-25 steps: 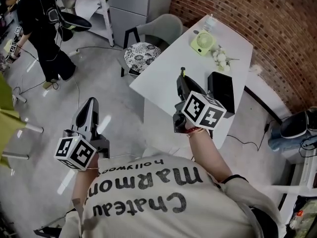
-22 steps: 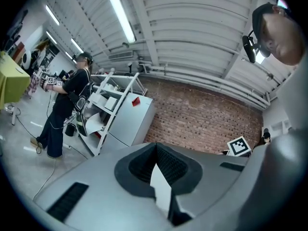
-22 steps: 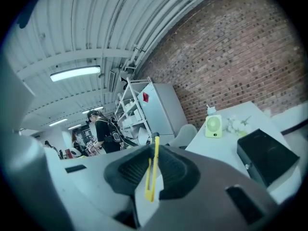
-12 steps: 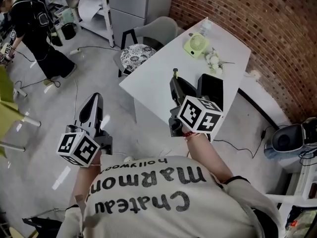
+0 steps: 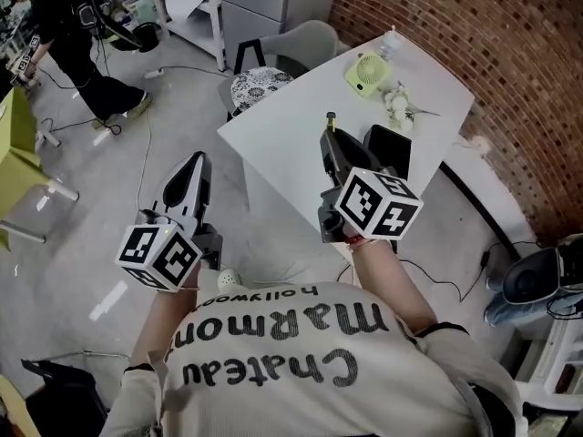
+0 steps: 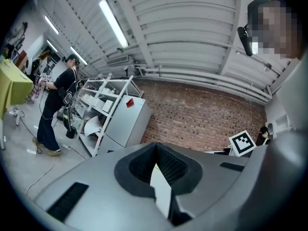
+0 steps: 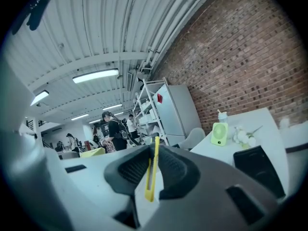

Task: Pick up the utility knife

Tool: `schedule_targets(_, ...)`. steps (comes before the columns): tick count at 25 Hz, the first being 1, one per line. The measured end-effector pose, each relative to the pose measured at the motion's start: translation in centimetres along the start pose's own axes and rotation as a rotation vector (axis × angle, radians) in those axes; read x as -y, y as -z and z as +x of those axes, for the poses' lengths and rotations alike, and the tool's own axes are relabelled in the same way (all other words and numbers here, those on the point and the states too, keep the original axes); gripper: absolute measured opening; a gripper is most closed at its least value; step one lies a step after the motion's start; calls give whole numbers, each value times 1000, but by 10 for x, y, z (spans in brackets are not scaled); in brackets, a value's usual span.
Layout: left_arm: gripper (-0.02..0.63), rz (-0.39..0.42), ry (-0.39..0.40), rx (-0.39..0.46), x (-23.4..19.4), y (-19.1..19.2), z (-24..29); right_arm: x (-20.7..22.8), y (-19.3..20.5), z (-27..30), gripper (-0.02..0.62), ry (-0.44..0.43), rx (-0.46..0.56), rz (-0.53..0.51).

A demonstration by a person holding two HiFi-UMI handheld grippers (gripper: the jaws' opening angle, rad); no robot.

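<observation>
A: What is printed on the shirt (image 5: 273, 353) nearest the camera?
B: "Chateau Marmon" with "hollywood" beneath it; the last letter sits in a fold.
A: And the tongs?
B: The left gripper (image 5: 195, 162) has its jaws together with nothing between them. The right gripper (image 5: 330, 139) is clamped on the yellow utility knife (image 7: 153, 170), which stands on edge between the pads, its tip poking out past them.
A: What is beyond?
B: A white table (image 5: 291, 135) with a black case (image 5: 390, 146), then a small green fan (image 5: 368, 71), then the brick wall (image 5: 474, 44).
</observation>
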State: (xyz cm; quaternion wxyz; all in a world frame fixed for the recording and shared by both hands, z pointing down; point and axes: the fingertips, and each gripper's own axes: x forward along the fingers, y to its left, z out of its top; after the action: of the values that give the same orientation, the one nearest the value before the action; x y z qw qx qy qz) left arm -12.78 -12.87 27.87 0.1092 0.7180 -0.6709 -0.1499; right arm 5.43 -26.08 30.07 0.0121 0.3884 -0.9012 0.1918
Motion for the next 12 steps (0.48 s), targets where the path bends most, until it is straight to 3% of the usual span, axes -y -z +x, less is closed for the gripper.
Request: schedule_targets(12,2,9,-86,22,33,5,-26,-16,8,-34,63,-114,-5,-18)
